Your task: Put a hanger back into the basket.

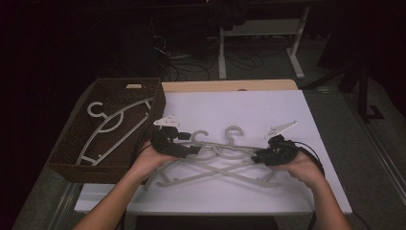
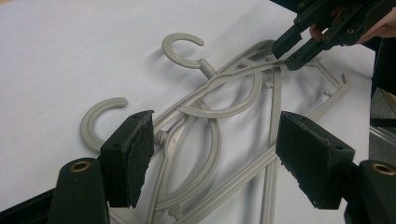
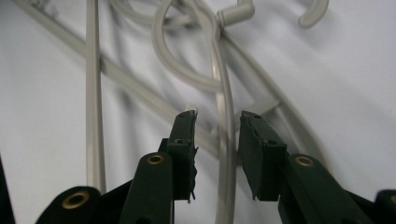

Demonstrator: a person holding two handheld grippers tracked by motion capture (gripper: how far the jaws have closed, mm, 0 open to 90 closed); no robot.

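Two grey plastic hangers (image 1: 229, 168) lie crossed on the white table top (image 1: 239, 108), with their hooks (image 1: 233, 130) pointing away from me. My left gripper (image 1: 194, 149) hovers over their left side. Its jaws stand wide open in the left gripper view (image 2: 215, 135), straddling the hanger necks (image 2: 212, 140). My right gripper (image 1: 256, 157) is at the hangers' right side. In the right gripper view (image 3: 217, 116) its jaws are narrowly open on either side of one hanger arm (image 3: 226, 93), with a gap on both sides. The left gripper view also shows that right gripper (image 2: 285, 57) at the same arm.
A dark woven basket (image 1: 107, 85) stands at the table's left edge with another grey hanger (image 1: 112, 125) inside. A wooden strip (image 1: 230, 85) borders the table's far edge. Beyond it are desk legs (image 1: 297, 43) and cables on a dark floor.
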